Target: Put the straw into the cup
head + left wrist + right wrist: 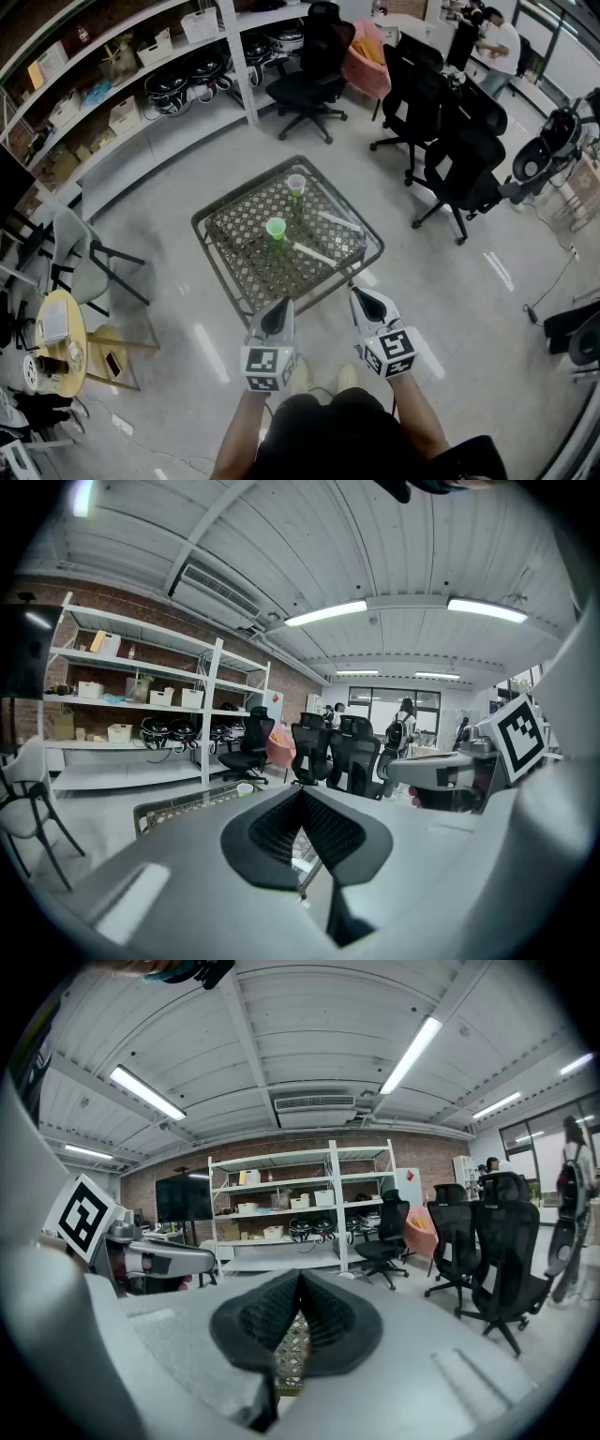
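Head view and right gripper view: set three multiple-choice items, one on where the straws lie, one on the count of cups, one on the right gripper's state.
1. Where do the straws lie?
A. Standing in a cup
B. Flat on the table, outside the cups
C. On the floor

2. How many cups stand on the table?
A. One
B. Two
C. Four

3. How is the right gripper?
A. Wide open
B. Shut on a straw
C. Shut, holding nothing

Answers:
1 B: both lie on the lattice top, to the right of the green cup in the head view.
2 B: there is the green cup and a paler cup behind it.
3 C: its jaws meet, with nothing held between them.
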A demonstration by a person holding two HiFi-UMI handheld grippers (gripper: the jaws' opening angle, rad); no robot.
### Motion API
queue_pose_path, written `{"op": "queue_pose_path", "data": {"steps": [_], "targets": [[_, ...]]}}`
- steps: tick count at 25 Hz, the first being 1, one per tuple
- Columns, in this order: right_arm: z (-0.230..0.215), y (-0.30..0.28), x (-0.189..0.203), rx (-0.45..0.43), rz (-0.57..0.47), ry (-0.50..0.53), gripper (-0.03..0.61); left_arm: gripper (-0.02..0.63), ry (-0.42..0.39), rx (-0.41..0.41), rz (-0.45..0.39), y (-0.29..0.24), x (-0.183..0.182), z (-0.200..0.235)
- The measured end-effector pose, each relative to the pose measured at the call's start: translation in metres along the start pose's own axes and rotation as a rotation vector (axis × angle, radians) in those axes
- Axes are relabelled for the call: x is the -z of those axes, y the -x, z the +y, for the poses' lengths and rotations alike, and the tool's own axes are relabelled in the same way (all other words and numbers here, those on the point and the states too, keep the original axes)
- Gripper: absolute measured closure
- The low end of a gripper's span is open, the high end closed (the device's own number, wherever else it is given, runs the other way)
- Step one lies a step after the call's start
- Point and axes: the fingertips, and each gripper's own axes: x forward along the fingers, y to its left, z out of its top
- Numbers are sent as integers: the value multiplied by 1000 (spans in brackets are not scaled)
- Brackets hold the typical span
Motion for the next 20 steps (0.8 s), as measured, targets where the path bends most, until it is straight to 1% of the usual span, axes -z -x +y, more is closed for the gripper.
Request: {"op": "queue_pose_path", "data": {"steps": [8,14,20], "targets": [[8,-17,-2,23,-1,-21,577,607,5,18,10,-5,1,19],[23,-34,-4,47,18,-19,577,607,2,61,3,-8,-2,39],[28,-49,-10,94,16,-10,577,607,-21,113,-10,-18,-7,57]]}}
